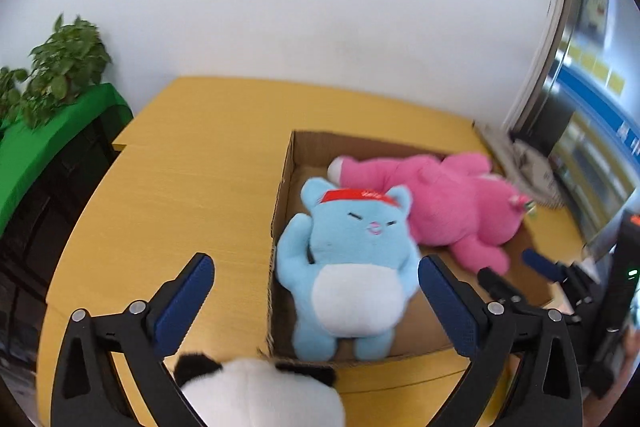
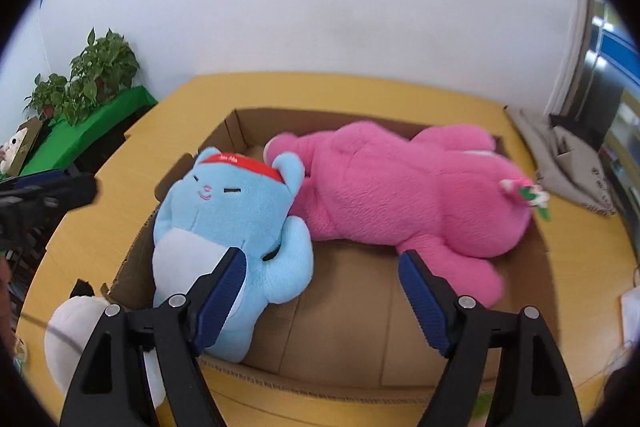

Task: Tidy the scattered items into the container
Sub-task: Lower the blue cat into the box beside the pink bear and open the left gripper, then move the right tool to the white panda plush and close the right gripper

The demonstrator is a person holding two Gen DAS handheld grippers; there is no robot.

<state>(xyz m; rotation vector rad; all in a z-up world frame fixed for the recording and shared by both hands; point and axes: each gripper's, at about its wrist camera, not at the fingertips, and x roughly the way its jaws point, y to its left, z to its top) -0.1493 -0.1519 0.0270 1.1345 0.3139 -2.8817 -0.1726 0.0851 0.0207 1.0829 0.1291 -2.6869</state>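
Note:
An open cardboard box [image 1: 281, 203] [image 2: 134, 255] sits on the yellow table [image 1: 180, 187]. Inside it a light blue plush cat [image 1: 352, 247] [image 2: 228, 203] with a red headband lies on its back at the left end. A big pink plush [image 1: 452, 199] [image 2: 400, 187] lies along the far side. My left gripper [image 1: 316, 261] hangs wide open above the blue cat, gripping nothing. My right gripper [image 2: 321, 254] [image 1: 508, 265] is open over the bare box floor, its left finger in front of the cat. A black-and-white panda plush [image 1: 256, 395] [image 2: 76, 327] rests outside the box's near left corner.
Potted plants [image 1: 64, 67] [image 2: 100, 75] stand on a green-covered shelf [image 1: 52, 135] left of the table. A grey cloth bag [image 2: 568, 163] lies at the table's right end near a glass door. A white wall runs behind. Bare tabletop spreads left of the box.

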